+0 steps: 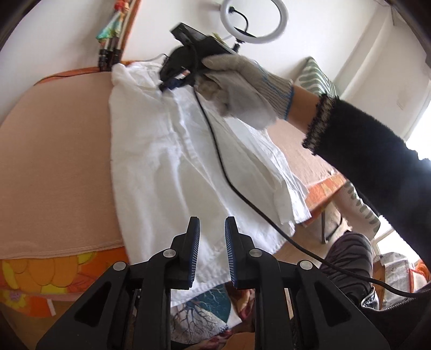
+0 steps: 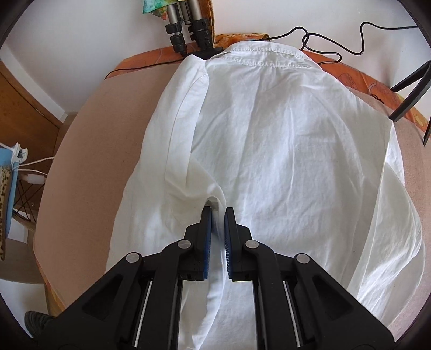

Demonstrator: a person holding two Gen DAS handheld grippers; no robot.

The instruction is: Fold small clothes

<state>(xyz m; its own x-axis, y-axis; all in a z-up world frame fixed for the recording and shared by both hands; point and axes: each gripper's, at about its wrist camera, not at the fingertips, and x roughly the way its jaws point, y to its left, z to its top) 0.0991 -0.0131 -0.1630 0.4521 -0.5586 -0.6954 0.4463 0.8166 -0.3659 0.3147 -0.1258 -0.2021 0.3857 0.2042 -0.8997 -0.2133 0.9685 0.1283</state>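
The table [image 2: 80, 150], covered in a peach cloth, carries the white shirt [image 2: 282, 140] spread back-up with its collar at the far edge, near the tripod legs [image 2: 186, 29] — laid flat so the sides can be turned in. One side already lies folded over the back along the shirt's left, which suggests the fold is partly made. The right gripper [image 2: 218, 212] points steeply down on that fold; its jaws stand slightly apart with a ridge of fabric running between them, the pads not clearly pressing, so it reads as letting go rather than holding. The left gripper [image 1: 212, 223] hovers over the near hem, jaws parted and empty. Only the left wrist view shows the gloved hand [image 1: 237, 88] carrying the right gripper, its cable [image 1: 223, 167] trailing across the cloth, and the ring light [image 1: 253, 20]; only the right wrist view shows the collar seam and the folded sleeve plainly.
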